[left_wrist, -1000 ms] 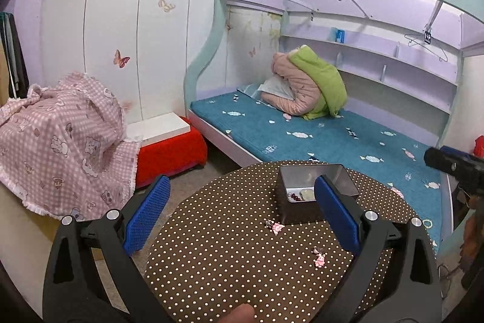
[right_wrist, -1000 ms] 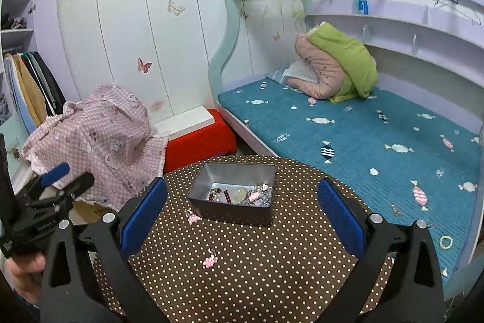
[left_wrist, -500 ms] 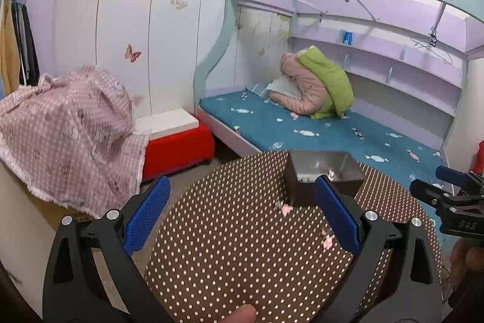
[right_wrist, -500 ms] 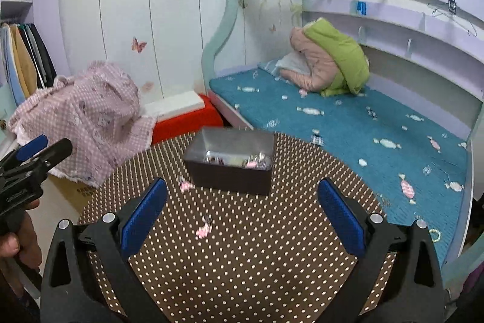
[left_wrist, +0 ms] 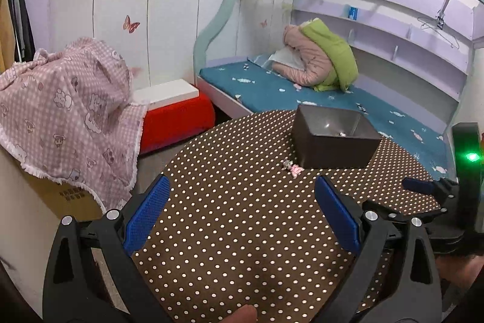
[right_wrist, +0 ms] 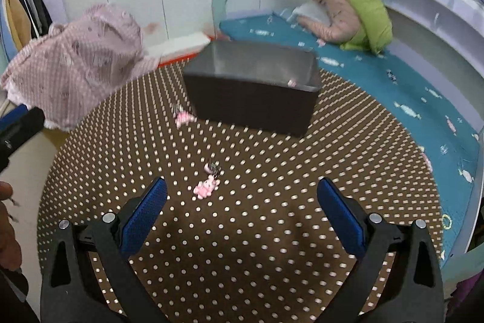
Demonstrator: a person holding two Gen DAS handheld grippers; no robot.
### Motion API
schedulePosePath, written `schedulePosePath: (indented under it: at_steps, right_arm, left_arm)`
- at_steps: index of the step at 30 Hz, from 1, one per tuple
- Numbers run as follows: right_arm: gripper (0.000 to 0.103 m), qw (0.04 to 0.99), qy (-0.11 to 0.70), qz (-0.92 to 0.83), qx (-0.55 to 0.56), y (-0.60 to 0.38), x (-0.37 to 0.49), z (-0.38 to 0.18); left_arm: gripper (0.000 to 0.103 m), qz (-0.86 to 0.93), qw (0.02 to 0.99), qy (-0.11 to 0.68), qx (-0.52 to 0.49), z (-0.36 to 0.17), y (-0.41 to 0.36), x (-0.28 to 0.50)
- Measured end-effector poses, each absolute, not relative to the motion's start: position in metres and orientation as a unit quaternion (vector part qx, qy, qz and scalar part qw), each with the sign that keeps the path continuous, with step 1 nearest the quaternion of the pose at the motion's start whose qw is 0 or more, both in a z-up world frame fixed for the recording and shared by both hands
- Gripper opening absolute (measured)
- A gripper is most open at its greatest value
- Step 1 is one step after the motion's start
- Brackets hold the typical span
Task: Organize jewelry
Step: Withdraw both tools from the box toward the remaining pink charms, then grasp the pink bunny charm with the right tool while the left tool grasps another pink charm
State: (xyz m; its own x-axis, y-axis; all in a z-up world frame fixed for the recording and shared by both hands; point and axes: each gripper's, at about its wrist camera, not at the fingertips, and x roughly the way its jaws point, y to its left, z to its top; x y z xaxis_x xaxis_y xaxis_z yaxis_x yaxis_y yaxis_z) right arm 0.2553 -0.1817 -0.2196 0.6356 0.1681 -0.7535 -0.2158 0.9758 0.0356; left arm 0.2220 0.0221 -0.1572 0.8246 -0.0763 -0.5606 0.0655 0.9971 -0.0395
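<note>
With both sets of blue pads spread wide and gripping nothing, the right gripper (right_wrist: 242, 214) hovers low at frame bottom over the polka-dot table (right_wrist: 272, 247). 1 pink charm (right_wrist: 206, 186) lies just above its left pad, near frame centre. A 2nd pink charm (right_wrist: 183, 117) lies touching or just beside the dark metal box (right_wrist: 254, 105). Left gripper (left_wrist: 242, 214): released, charm (left_wrist: 294, 168) and box (left_wrist: 332, 146) beyond it, upper right.

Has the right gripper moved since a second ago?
Yes. The right gripper has come down and forward: the grey tin looms larger, and the pink charm now lies just ahead of its open tongs.
</note>
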Motion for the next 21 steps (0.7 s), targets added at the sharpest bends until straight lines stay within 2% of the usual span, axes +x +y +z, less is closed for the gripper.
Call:
schedulePosePath:
  at_steps: [5, 9, 11, 14, 21]
  right_arm:
    - [0.064, 0.891, 0.437, 0.112, -0.042, -0.168, 0.272, -0.236]
    - [0.049, 0.888, 0.439, 0.122, -0.054, -0.161, 0.279, -0.242]
    - [0.028, 0.891, 0.430, 0.136, -0.059, -0.158, 0.278, -0.240]
    - [0.011, 0.893, 0.424, 0.140, -0.062, -0.161, 0.276, -0.240]
    - [0.011, 0.895, 0.421, 0.145, -0.037, -0.183, 0.271, -0.240]
  left_arm:
    - [0.096, -0.032, 0.951, 0.307, -0.004, -0.169, 0.027, 0.234]
    - [0.096, -0.032, 0.948, 0.316, 0.004, -0.176, 0.023, 0.244]
    - [0.096, -0.034, 0.946, 0.321, 0.010, -0.179, 0.020, 0.249]
    - [0.096, -0.035, 0.945, 0.326, 0.019, -0.184, 0.015, 0.259]
    - [0.096, -0.041, 0.937, 0.345, 0.040, -0.196, 0.001, 0.291]
